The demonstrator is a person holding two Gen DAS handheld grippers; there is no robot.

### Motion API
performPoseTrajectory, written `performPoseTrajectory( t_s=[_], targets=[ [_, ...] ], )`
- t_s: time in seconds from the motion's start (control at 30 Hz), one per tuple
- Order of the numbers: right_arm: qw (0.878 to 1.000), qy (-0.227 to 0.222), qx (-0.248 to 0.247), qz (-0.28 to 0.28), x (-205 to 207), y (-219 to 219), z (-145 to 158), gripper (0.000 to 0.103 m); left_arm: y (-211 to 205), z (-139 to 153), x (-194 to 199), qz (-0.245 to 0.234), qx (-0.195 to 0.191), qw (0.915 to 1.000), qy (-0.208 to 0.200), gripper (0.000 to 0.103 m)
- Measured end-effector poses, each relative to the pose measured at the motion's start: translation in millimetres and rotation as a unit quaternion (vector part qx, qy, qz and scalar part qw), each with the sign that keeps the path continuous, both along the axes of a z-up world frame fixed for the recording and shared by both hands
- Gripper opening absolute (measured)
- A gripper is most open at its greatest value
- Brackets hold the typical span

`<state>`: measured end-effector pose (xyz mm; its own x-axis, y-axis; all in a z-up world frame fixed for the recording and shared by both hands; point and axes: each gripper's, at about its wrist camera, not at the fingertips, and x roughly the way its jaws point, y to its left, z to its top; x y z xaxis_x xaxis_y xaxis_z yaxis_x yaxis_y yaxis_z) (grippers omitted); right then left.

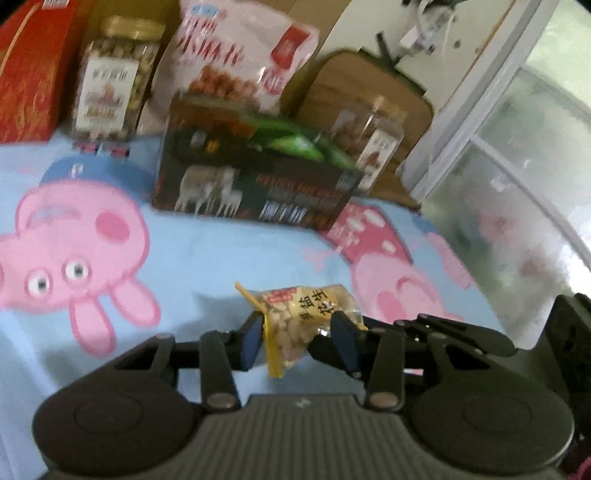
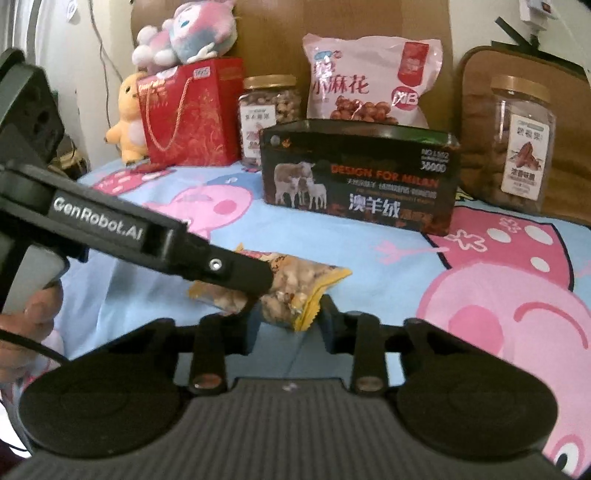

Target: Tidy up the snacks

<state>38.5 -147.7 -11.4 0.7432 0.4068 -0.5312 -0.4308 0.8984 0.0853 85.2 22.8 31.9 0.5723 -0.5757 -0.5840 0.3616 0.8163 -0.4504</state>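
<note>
A small clear peanut packet with yellow edges (image 1: 303,314) sits between the pads of my left gripper (image 1: 297,341), which is shut on it just above the blue cartoon bedsheet (image 1: 207,258). In the right wrist view the same packet (image 2: 295,291) lies between the fingers of my right gripper (image 2: 286,325), which closes on its near end. The left gripper's arm (image 2: 236,269) crosses over the packet there. A dark open box (image 1: 258,184) with green packets inside stands behind; it also shows in the right wrist view (image 2: 362,177).
Along the back stand a red gift bag (image 2: 192,114), a nut jar (image 2: 269,114), a pink snack bag (image 2: 369,85) and a second jar (image 2: 521,144) at the right. Plush toys (image 2: 184,33) sit at the back left. A brown cushion (image 2: 480,110) leans behind.
</note>
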Motion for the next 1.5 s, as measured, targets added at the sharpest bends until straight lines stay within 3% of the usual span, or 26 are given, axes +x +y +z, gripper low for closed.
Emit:
performPoseTrajectory(
  t_s=[0.17,0.33,0.53,0.8,1.03,1.07,1.1,1.13,1.37,1.5],
  targets=[
    [0.997,-0.071,0.005,0.001,11.9,-5.3,37.2,0.033,-7.0,48.3,24.2,-0.005,0.008,0.9983,-0.057,0.040],
    [0.990,-0.137,-0.012,-0.012,60.5,-5.7,66.6,0.033,-23.0,80.4,78.1,0.011,0.025,0.9951,-0.095,0.040],
    [0.993,-0.116,-0.014,-0.035,132.7,-8.1,60.5,0.033,-32.5,62.7,144.1,0.042,0.035,0.9961,-0.069,0.040],
    [0.996,-0.078,-0.015,-0.039,173.4,-4.2,35.7,0.036,-36.5,37.4,175.5,0.057,0.064,0.9947,-0.056,0.041],
    [0.997,-0.074,-0.009,-0.027,179.2,-10.6,31.3,0.040,-43.4,31.8,178.6,0.067,0.074,0.9930,-0.063,0.044],
    [0.997,-0.076,-0.011,-0.025,180.3,-11.8,31.5,0.042,-44.5,31.9,178.7,0.073,0.078,0.9924,-0.062,0.044],
    [0.997,-0.075,-0.013,-0.032,181.9,-14.5,31.6,0.052,-45.4,32.1,177.9,0.079,0.081,0.9917,-0.062,0.045],
    [0.997,-0.068,-0.005,-0.039,185.6,-19.0,30.8,0.056,-46.3,32.8,176.9,0.084,0.084,0.9910,-0.063,0.045],
    [0.993,-0.108,-0.027,-0.034,160.6,-14.1,43.6,0.056,-49.1,56.0,140.2,0.107,0.114,0.9816,-0.109,0.047],
    [0.992,-0.113,-0.011,-0.051,131.1,-24.5,53.6,0.056,-47.5,64.5,107.6,0.127,0.131,0.9758,-0.121,0.049]
  ],
)
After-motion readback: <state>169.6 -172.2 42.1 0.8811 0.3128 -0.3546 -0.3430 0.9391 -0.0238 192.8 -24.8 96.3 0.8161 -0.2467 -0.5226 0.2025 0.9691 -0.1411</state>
